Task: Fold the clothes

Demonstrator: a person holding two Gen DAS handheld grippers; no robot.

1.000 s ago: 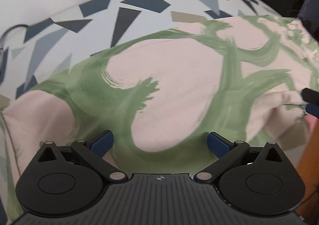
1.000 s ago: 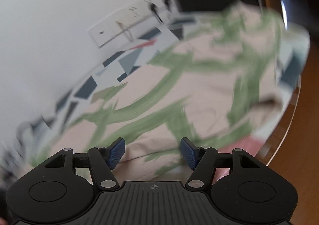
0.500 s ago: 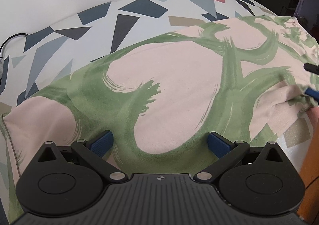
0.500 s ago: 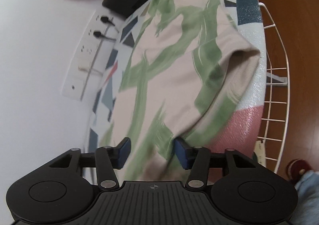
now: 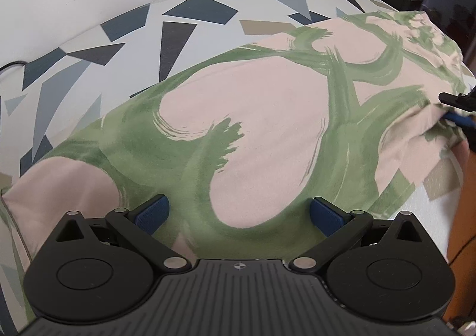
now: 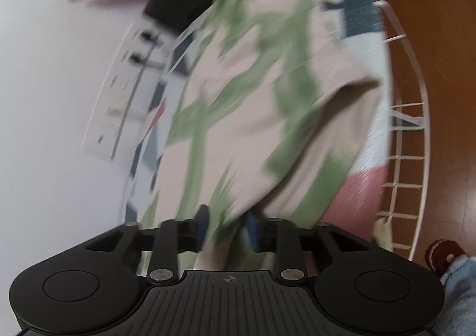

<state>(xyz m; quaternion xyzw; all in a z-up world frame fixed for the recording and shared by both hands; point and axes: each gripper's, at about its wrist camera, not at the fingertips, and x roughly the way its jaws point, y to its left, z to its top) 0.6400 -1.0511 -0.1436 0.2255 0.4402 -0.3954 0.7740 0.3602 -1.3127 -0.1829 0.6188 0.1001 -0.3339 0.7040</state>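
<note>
Garment (image 5: 267, 128), pink with green brushstrokes, lies spread; right tongs (image 6: 227, 224) pinch it, left tongs (image 5: 238, 214) gape.

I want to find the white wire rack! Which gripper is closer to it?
Right. The right gripper pinches the shirt beside the wire rack; the left gripper hovers open over the shirt's other end.
</note>
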